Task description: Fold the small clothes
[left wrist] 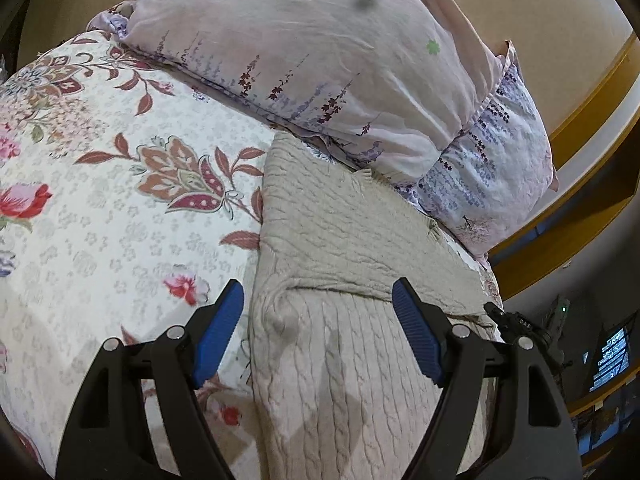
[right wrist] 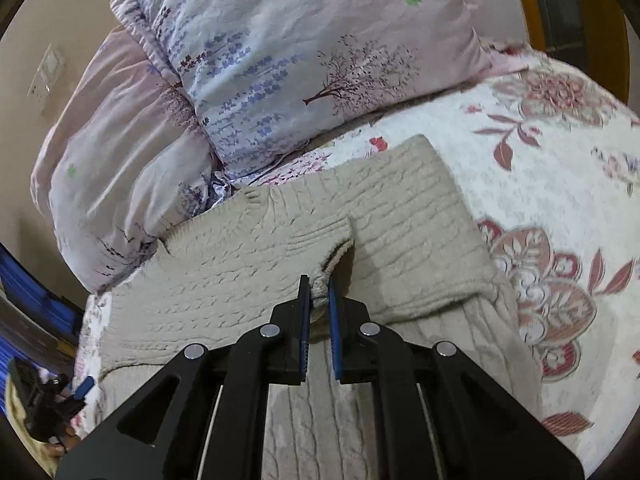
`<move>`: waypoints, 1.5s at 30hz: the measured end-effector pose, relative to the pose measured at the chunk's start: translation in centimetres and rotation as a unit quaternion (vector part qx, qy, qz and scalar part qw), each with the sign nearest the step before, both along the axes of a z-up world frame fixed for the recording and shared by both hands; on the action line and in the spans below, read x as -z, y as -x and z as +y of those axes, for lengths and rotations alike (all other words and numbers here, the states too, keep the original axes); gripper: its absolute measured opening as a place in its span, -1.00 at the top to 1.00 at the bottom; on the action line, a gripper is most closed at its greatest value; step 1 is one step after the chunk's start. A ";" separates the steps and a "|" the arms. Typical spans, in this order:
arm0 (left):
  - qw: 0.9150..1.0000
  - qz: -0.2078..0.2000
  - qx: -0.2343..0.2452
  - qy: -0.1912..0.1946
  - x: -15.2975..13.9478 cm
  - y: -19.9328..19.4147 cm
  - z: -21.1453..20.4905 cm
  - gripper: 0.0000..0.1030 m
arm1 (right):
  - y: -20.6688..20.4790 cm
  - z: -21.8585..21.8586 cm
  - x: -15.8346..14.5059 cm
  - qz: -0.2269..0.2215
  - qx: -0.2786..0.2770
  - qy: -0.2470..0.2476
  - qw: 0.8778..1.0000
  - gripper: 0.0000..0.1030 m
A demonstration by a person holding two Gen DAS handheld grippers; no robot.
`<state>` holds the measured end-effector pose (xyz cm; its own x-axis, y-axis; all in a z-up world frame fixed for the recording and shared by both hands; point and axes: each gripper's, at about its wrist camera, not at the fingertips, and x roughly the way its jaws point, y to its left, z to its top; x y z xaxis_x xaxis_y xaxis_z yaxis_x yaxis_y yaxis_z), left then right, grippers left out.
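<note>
A beige cable-knit sweater (left wrist: 344, 240) lies flat on a floral bedspread (left wrist: 100, 184), with parts folded across its body. My left gripper (left wrist: 318, 296) is open and hovers over the sweater's fold line; its blue pads (left wrist: 224, 320) hold nothing. In the right wrist view the sweater (right wrist: 248, 256) lies in front of me with a sleeve folded over it. My right gripper (right wrist: 319, 284) is shut on the ribbed sleeve cuff (right wrist: 324, 280) and holds it over the sweater's body.
Two pale floral pillows (left wrist: 320, 48) lie stacked just behind the sweater, also in the right wrist view (right wrist: 280, 60). The bedspread (right wrist: 560, 208) extends to the right there. A wooden bed frame (left wrist: 580, 128) and wall lie beyond. The other gripper shows at the edge (right wrist: 44, 404).
</note>
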<state>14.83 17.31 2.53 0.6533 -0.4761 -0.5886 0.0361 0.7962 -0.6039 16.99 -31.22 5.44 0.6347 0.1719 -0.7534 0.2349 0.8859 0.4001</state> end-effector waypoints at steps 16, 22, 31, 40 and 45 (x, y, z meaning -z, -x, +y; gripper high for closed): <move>0.998 0.028 0.036 0.045 2.1 6.8 0.5 -0.43 | 9.2 -5.7 -0.5 0.027 0.002 -0.061 0.998 0.19; 0.996 0.023 0.063 0.053 2.3 9.2 -0.8 -0.25 | 14.1 -8.5 1.1 0.055 0.021 -0.082 0.995 0.19; 0.991 0.019 0.095 0.096 3.1 12.3 -2.3 0.03 | 17.7 -7.0 1.9 0.046 -0.043 -0.163 0.985 0.20; 0.986 0.043 0.104 0.124 4.4 14.1 -2.3 0.16 | 20.0 -4.4 1.2 0.055 -0.105 -0.172 0.978 0.24; 0.984 0.052 0.140 0.095 4.0 14.4 -3.9 0.33 | 21.5 -3.7 0.7 0.063 -0.130 -0.161 0.976 0.27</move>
<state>0.38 13.39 -1.49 0.4222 -0.7368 -0.5281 0.1685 0.6362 -0.7529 -4.48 -34.90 4.73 0.4446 0.5557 -0.7025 0.0838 0.7550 0.6503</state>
